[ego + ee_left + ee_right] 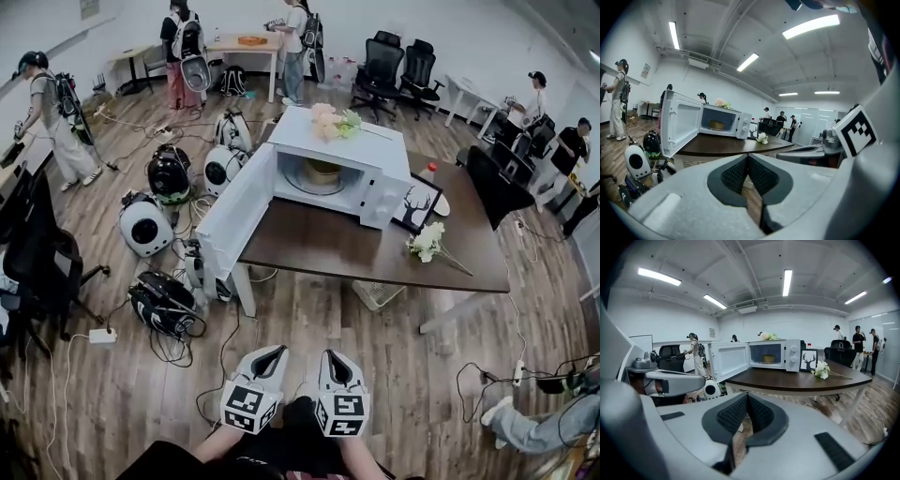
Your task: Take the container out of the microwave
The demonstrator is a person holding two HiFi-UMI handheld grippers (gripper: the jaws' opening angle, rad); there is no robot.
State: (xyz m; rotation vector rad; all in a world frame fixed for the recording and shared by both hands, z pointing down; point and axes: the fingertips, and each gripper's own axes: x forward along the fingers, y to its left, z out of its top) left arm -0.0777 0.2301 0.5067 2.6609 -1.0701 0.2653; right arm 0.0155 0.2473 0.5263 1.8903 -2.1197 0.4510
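A white microwave (361, 159) stands on the dark brown table (347, 248) with its door (234, 220) swung wide open to the left. Inside it sits a tan round container (322, 171), which also shows in the left gripper view as the container (717, 124) and in the right gripper view as the container (768, 358). My left gripper (274, 351) and right gripper (330, 353) hover side by side over the floor, well short of the table. Both are shut with nothing between the jaws.
A framed deer picture (416, 208) leans beside the microwave and white flowers (428, 242) lie on the table. Pink flowers (328, 120) top the microwave. Several backpacks (146, 223) and cables litter the floor at left. Office chairs (398, 67) and people stand around the room.
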